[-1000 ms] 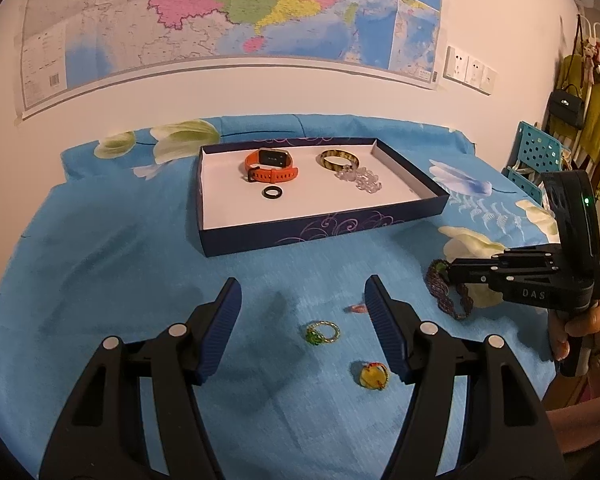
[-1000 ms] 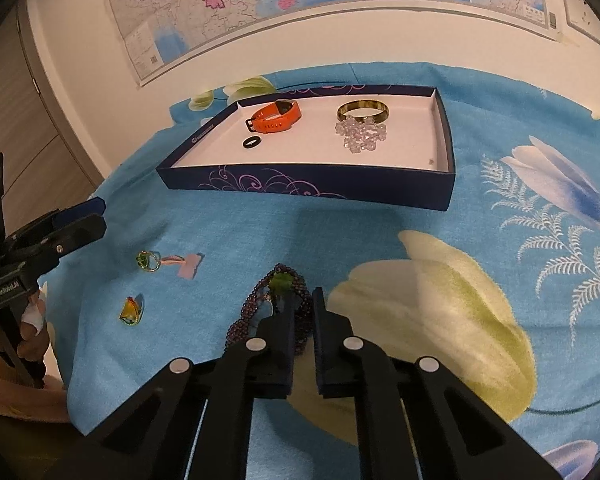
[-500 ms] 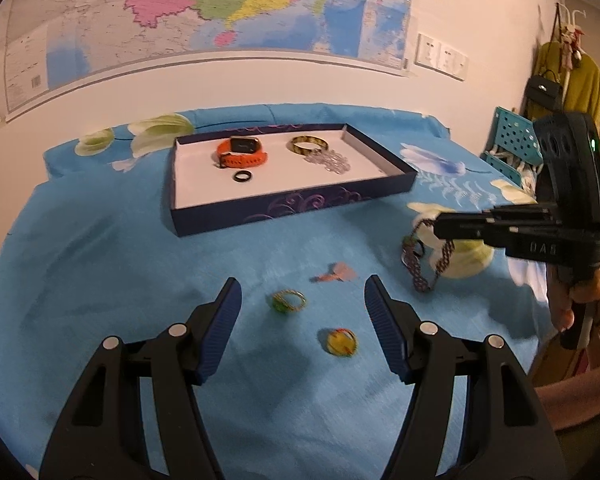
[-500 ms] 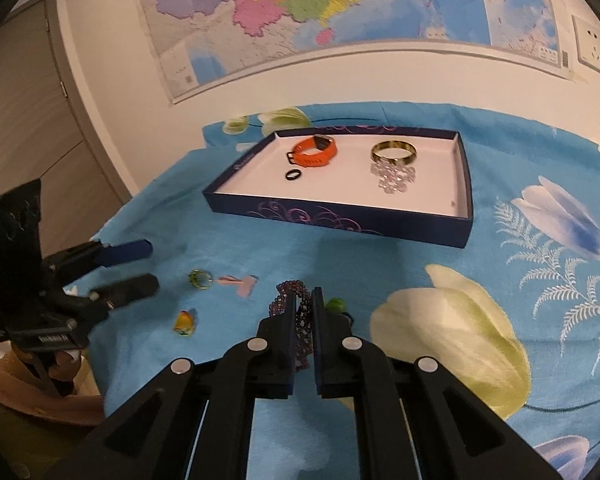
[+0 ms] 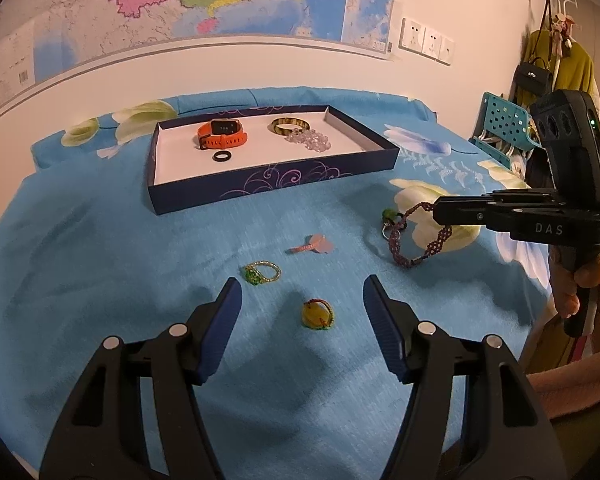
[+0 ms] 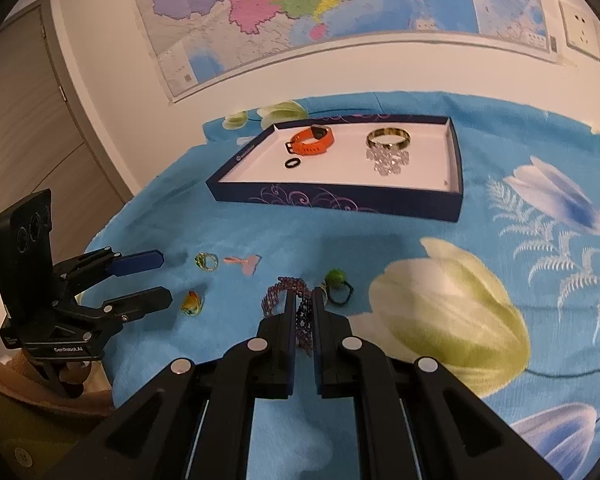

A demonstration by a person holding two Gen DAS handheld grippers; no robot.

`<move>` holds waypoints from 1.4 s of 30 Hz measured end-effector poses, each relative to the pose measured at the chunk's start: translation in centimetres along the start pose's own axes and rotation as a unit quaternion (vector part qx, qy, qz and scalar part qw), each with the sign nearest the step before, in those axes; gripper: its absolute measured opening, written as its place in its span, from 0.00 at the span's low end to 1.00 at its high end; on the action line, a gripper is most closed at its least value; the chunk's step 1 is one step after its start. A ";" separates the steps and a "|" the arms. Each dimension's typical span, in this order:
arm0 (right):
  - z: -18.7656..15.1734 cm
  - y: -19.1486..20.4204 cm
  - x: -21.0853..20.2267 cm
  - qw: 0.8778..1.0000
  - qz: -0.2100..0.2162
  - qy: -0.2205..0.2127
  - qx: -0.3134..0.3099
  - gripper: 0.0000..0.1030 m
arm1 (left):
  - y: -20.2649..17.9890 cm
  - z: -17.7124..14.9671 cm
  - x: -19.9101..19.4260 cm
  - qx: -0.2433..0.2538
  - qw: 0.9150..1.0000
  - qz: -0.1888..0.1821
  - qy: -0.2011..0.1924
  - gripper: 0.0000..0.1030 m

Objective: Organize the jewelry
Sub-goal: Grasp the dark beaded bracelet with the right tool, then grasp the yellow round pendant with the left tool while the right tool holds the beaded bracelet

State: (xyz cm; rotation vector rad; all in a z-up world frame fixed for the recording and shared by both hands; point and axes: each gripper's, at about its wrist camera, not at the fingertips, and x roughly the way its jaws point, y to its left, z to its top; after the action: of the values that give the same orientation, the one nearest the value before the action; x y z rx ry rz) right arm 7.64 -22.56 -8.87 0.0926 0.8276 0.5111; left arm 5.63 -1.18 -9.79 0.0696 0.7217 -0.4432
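Observation:
My right gripper [image 6: 302,300] is shut on a purple braided bracelet [image 6: 278,292], which hangs from the fingertips above the blue cloth. In the left wrist view the bracelet [image 5: 404,240] dangles in a loop from that gripper [image 5: 434,208], with a green bead [image 5: 388,214] at its end. My left gripper [image 5: 302,286] is open and points down at a yellow ring [image 5: 318,314] lying just ahead, between its fingers and untouched. A green bead ring [image 5: 262,272] and a pink piece [image 5: 312,245] lie farther out. From the right wrist view, the left gripper [image 6: 164,276] stands beside the yellow ring [image 6: 192,304].
A dark blue tray [image 5: 268,188] at the back holds an orange watch [image 5: 222,134], a black ring [image 5: 223,156], a gold bangle [image 5: 290,125] and a crystal bracelet [image 5: 308,140]. A teal crate [image 5: 500,128] stands past the table's right edge. The wall with a map is close behind.
The right gripper has risen with the purple bracelet, which now hangs off the cloth. The left gripper has shifted so the yellow ring lies between its open fingers.

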 end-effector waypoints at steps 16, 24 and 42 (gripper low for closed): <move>-1.4 -0.5 0.8 1.000 -0.013 0.024 0.006 0.06 | -0.2 -0.7 1.8 -0.006 0.999 0.001 0.034 0.54; -1.9 -0.4 1.5 0.999 -0.020 0.036 0.004 0.12 | -0.3 -0.8 2.6 -0.013 0.999 -0.003 0.047 0.46; -1.5 -0.2 1.6 0.999 -0.028 0.024 -0.011 0.02 | -0.4 -0.7 2.9 -0.011 0.999 0.007 0.052 0.17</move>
State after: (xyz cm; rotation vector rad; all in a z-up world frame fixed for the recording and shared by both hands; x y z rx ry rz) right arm 7.50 -22.14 -11.05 0.0362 0.8697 0.4713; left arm 6.88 -2.47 -12.16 0.0775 0.8286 -0.4208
